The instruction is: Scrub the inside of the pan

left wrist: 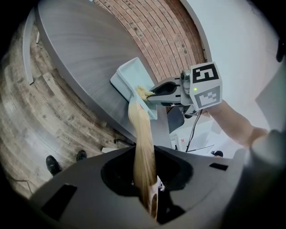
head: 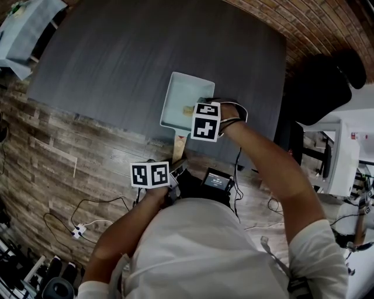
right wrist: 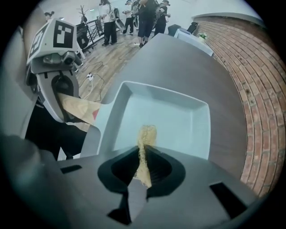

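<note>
A pale blue square pan sits at the near edge of the dark grey table, its wooden handle sticking out over the edge toward me. My left gripper is shut on that handle. My right gripper reaches into the pan from the right, shut on a yellow scrub pad. The pad touches the pan's floor near the front wall. In the left gripper view the right gripper holds the pad over the pan.
A wood-plank floor with cables and a white power strip lies below the table. A black chair stands at the right, beside a brick wall. Several people stand far off. A pale blue stand is at the far left.
</note>
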### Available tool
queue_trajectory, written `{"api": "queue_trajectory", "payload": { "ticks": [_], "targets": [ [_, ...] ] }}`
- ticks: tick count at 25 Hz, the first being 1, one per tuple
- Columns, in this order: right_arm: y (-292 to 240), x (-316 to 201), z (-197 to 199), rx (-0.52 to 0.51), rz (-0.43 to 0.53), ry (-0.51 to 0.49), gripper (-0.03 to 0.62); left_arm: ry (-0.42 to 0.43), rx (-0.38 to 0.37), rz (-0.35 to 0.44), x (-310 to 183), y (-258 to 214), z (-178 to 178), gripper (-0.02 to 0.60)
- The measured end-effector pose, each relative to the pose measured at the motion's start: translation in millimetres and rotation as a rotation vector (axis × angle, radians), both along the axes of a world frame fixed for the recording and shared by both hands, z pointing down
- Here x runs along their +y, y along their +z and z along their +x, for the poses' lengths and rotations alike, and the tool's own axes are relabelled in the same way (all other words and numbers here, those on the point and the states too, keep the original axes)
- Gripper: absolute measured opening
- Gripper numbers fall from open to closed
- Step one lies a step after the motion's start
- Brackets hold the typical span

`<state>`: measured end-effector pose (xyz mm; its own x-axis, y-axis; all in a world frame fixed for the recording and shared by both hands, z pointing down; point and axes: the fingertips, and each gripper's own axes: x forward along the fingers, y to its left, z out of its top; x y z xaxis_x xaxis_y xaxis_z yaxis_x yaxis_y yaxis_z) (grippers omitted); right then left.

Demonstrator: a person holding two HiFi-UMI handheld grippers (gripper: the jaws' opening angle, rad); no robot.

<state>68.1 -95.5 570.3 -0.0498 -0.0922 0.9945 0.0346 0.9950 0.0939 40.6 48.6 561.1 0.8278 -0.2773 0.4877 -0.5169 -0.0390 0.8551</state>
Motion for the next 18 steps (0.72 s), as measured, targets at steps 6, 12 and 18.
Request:
{"api": "queue_trajectory", "payload": {
  "ticks": [6, 12, 18],
  "targets": [
    [-2, 19, -4, -0.029, -0.083, 0.045, 0.049, -0.008, -0.001, -0.001, 0, 0, 1, 0.086],
    [-5, 35, -7, -0.098, -0.226, 0.206, 0.049, -0.006, 0.001, -0.003, 0, 0, 3, 0.086],
    [-7, 42, -13, -0.216, -0.399, 0.396, 0.048, 0.01, 0.007, -0.006, 2, 0, 6, 0.086]
  ]
}}
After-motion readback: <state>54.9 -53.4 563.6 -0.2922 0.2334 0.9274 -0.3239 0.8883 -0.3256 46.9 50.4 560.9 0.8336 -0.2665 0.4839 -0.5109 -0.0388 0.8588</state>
